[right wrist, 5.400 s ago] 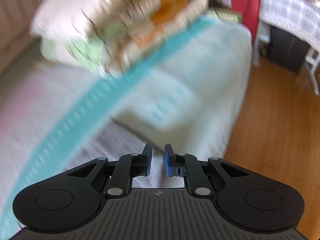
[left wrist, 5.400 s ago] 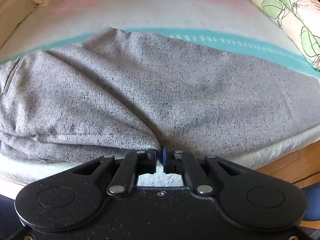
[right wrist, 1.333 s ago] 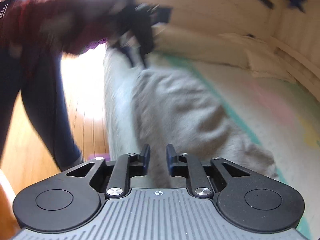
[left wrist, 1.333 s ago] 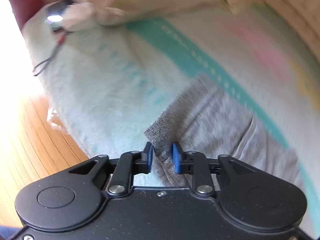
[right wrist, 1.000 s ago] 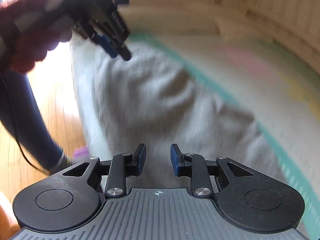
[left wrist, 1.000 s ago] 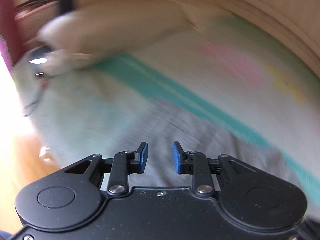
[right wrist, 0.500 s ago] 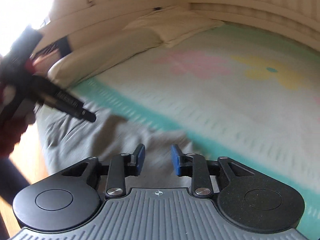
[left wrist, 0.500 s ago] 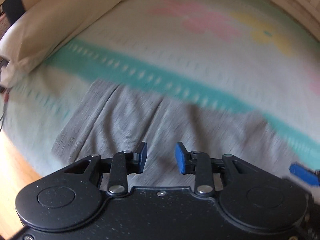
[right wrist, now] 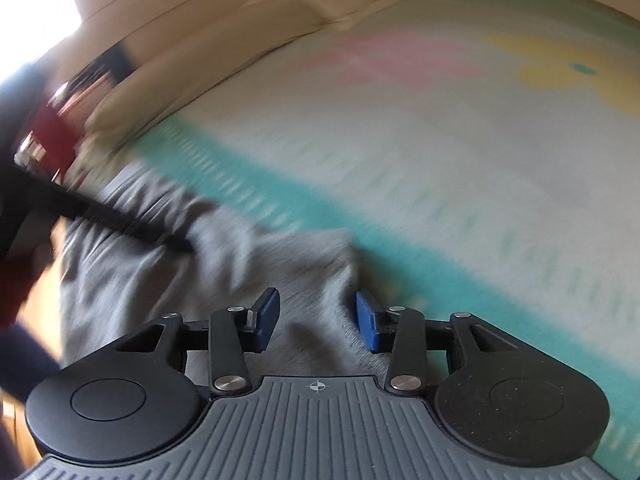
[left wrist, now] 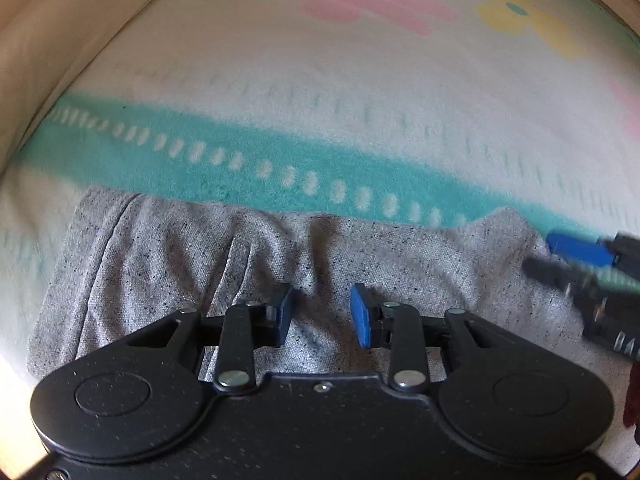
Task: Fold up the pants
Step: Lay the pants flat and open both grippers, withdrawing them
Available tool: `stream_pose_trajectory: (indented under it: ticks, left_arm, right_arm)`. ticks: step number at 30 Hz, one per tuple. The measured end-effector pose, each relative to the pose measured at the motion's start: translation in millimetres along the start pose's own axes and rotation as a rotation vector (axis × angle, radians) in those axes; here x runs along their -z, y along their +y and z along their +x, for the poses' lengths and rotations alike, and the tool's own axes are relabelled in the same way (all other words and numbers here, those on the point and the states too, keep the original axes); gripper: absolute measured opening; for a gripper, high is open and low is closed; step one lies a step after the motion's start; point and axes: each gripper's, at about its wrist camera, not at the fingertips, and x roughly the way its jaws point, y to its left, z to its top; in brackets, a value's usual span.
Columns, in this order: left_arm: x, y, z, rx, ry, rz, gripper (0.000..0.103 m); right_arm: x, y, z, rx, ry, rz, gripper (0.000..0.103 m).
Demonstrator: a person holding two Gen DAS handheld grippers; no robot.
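Note:
The grey speckled pants (left wrist: 180, 260) lie folded and wrinkled near the front edge of the bed, just below the blanket's teal stripe. My left gripper (left wrist: 322, 314) hovers over their middle, pointing steeply down, open with nothing pinched. My right gripper (right wrist: 316, 318) is over the pants' (right wrist: 140, 280) right end; its jaws are opening and the cloth's edge lies under the gap, not pressed by the pads. Each gripper shows in the other's view: the right gripper (left wrist: 580, 264) at the far right, the left gripper (right wrist: 100, 216) blurred at the left.
A pale blanket (left wrist: 360, 80) with a teal stripe and pink and yellow flowers covers the bed. A cream pillow (left wrist: 48, 40) lies at the left, with a wooden wall (right wrist: 240, 4) behind the bed. Wooden floor (right wrist: 36, 292) shows past the bed's left edge.
The left gripper let go of the pants' corner and opened. Both grippers swung from the bed's end to over the pants, now facing across the bed. The right jaws widened.

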Motion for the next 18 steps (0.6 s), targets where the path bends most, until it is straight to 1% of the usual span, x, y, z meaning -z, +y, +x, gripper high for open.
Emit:
stream_pose_trajectory:
  ticks: [2,4,5,7,8,11,12,16,18]
  left_arm:
    - [-1,1,1,0.01,0.003,-0.029,0.042]
    - [-2,5,2,0.02,0.009,-0.057,0.042]
    - [-2,6,2,0.025,0.011,-0.073,0.042]
    - [-3,10,-2,0.03,0.014,-0.092,0.042]
    - [-6,11,-5,0.029,0.014,-0.095,0.042]
    - [-3,9,-6,0.018,0.003,-0.082,0.043]
    - [-2,7,-5,0.016,0.0,-0.076,0.043]
    - [2,6,-6,0.023,-0.011,-0.062,0.044]
    - [3,6,-8,0.028,-0.014,-0.057,0.044]
  right_arm:
    - [7,17,-5,-0.048,0.022,-0.074,0.039]
    - [14,32,-4,-0.086,0.075,-0.145,0.039]
    - [16,37,-3,-0.088,0.094,-0.178,0.039]
    - [15,41,0,-0.069,0.084,-0.196,0.039]
    - [12,37,0,-0.065,0.065,-0.171,0.039]
    - [-2,19,-3,-0.028,-0.031,-0.043,0.039]
    - [-7,13,-3,-0.029,-0.044,-0.005,0.039]
    - [-19,-1,7,-0.052,-0.044,0.083,0.039]
    - [-22,-9,13,-0.088,-0.035,0.133,0.04]
